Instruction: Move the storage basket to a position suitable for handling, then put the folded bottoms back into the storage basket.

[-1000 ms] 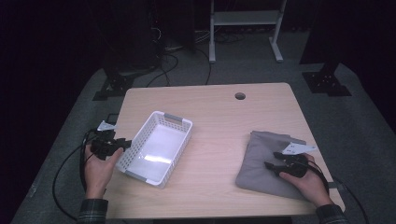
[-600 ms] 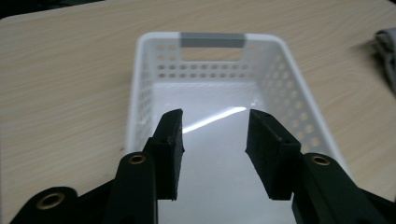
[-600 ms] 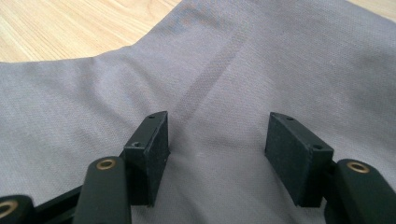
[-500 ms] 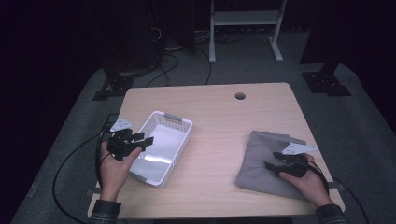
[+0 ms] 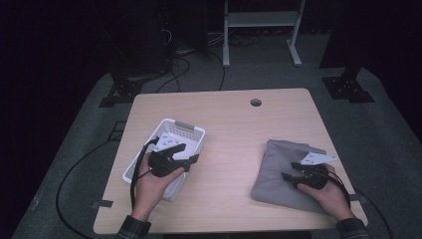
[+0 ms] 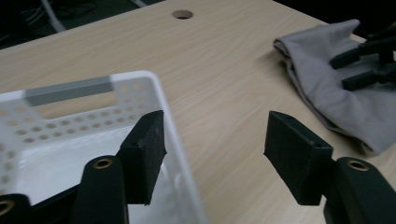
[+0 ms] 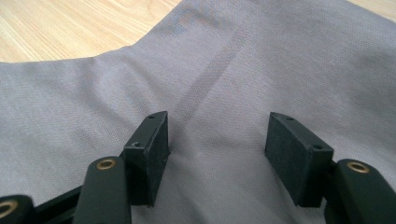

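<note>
A white perforated basket stands on the left half of the wooden table. My left gripper hovers over the basket's right side, and its jaws have just been opening. In the left gripper view the basket's wall runs between the jaws of the left gripper, one jaw inside the basket and one outside, neither pad touching it. A folded grey cloth lies at the right. My right gripper rests on it, open, and the grey cloth spreads flat under the right gripper.
A round cable hole sits near the table's far edge. Bare wood lies between basket and cloth. On the floor behind are a white stand, black stand feet and cables.
My left hand has moved right, from beside the basket's left edge to over its right side, and its jaws have spread wider. The right hand and the cloth have stayed put.
</note>
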The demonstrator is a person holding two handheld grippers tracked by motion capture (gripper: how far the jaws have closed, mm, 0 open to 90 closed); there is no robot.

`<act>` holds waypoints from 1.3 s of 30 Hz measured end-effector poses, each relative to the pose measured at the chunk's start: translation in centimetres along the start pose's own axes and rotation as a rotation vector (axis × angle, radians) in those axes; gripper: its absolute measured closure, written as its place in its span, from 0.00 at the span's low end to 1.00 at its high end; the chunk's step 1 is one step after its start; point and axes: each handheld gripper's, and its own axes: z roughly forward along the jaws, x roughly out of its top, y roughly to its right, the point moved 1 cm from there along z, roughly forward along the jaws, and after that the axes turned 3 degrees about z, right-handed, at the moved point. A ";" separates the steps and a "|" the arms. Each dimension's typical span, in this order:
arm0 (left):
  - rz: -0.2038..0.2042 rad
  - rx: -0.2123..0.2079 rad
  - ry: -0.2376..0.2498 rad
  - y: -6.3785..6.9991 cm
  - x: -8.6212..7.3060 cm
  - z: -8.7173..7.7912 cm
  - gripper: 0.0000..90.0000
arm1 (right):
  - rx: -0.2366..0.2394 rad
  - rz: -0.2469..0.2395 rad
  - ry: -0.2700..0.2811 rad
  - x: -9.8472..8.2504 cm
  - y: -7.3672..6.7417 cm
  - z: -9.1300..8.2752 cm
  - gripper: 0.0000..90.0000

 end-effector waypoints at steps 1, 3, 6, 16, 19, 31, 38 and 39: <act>0.005 -0.016 -0.001 0.5 0.1 0.3 0.39 | 0.000 -0.001 0.000 0.0 0.0 0.0 0.42; 0.000 -0.046 0.005 1.5 0.1 0.9 0.41 | 0.000 -0.001 0.000 0.0 0.0 0.0 0.42; 0.024 -0.127 0.035 2.8 0.2 1.8 0.43 | 0.000 0.000 0.000 0.0 0.0 0.0 0.42; 0.056 -0.176 -0.029 5.7 -1.2 5.2 0.44 | 0.007 -0.007 -0.001 0.4 -0.6 0.6 0.42; 0.097 -0.190 -0.038 6.2 -1.6 5.9 0.43 | 0.011 -0.010 -0.001 0.8 -1.0 1.1 0.42; 0.157 -0.230 -0.095 7.1 -3.6 6.8 0.33 | 0.039 -0.038 -0.003 3.1 -3.8 4.0 0.42; 0.194 -0.265 -0.138 8.5 -4.5 7.9 0.19 | 0.056 -0.052 -0.003 4.6 -5.6 5.8 0.42; 0.197 -0.263 -0.154 8.6 -4.6 8.1 0.19 | 0.058 -0.050 -0.004 4.8 -5.9 6.0 0.42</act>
